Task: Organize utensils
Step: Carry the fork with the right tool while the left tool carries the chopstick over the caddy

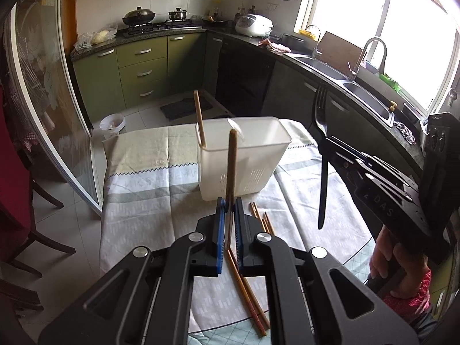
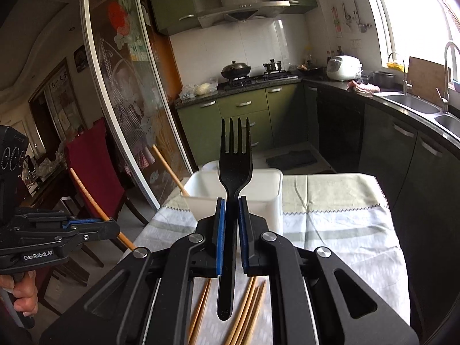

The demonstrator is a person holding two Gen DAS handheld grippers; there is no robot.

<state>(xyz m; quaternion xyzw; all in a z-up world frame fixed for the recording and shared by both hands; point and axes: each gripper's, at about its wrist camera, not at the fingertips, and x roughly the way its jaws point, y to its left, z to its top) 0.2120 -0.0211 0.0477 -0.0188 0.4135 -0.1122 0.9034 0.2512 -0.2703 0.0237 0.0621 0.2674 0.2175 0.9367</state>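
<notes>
Utensils split three ways: one wooden chopstick (image 1: pixel 231 169) pinched upright in left gripper (image 1: pixel 229 207), jaws nearly closed on its shaft between blue ribbed pads; black plastic fork (image 2: pixel 234 172) clamped in right gripper (image 2: pixel 231 210), tines up, handle hanging below the pads, jaws equally tight. Loose chopsticks (image 1: pixel 250 281) lying flat on tablecloth (image 1: pixel 143 201), thin, light brown, fanned out beneath both grippers. One more chopstick (image 1: pixel 199 120) already standing tilted in left corner of white caddy (image 1: pixel 244 155).

Caddy: translucent white plastic, rectangular, open top, slotted drain holes low on the walls, standing on the cloth beyond the grippers. Cloth: woven, striped pale green, grey and white, zigzag seam, wrinkled.

Around: green cabinet fronts with metal handles, dark counter, wok and pot on gas hob, white rice cooker (image 1: pixel 253 24), steel double sink (image 1: pixel 339 72) with tall tap under bright window, glass sliding door with floral print at left, dark red chair (image 2: pixel 92 166) beside it, bin on tiled floor. Hand (image 1: pixel 396 258) gripping right gripper's handle at lower right of left view.
</notes>
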